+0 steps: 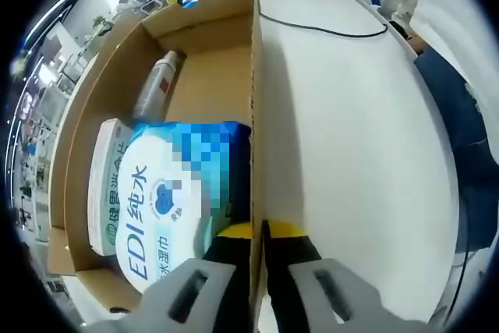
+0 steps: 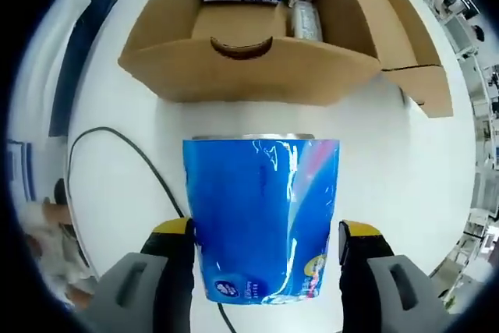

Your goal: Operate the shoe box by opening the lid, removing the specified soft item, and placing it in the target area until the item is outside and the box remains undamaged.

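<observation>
Right gripper (image 2: 265, 251) clamps blue tissue pack (image 2: 261, 220) above white table (image 2: 405, 185). Left gripper (image 1: 257, 251) pinches cardboard box (image 1: 254, 115) wall, jaws nearly closed.

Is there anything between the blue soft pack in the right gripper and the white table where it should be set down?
Nothing visible blocks it. The blue soft pack is held outside the shoe box by the right gripper, over bare white table. A black cable crosses the table to one side, so set down clear of it.
</observation>
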A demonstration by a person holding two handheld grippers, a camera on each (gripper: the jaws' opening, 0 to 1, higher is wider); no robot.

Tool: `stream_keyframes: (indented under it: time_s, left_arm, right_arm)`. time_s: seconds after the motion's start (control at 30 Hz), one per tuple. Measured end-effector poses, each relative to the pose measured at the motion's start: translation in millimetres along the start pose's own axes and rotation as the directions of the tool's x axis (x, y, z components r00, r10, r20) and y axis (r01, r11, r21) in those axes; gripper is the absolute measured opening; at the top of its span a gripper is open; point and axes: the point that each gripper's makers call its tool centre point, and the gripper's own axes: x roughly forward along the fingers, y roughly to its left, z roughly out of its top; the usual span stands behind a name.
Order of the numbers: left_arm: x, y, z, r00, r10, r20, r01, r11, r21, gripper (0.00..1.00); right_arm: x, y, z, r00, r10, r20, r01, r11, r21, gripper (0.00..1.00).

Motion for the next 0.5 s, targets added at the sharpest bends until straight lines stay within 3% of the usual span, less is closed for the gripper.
stream_keyframes:
  time_s: [0.07,0.27,0.5]
  left_arm:
    - [0,-0.3,0.4,1.0,0.001,0.0,-0.001,1.0,-0.001,0.01]
    - [0,-0.2,0.5,1.0,0.002,-0.001,-0.002,1.0,-0.001,0.01]
    - [-1,-0.1,0.5,1.0,0.007,-0.002,-0.007,1.0,0.004,0.01]
  right_arm:
    - [-6,-2,2.2,1.0,-0.011,0.026,0.011,1.0,0.026,0.79]
    - [-17,-2,0.1,0.999,-0.041,0.022,0.04,0.999,0.021,0.81]
    - [-38,-3,12.8,0.993,-0.092,0.075,0.087,0.994,0.073,0.87]
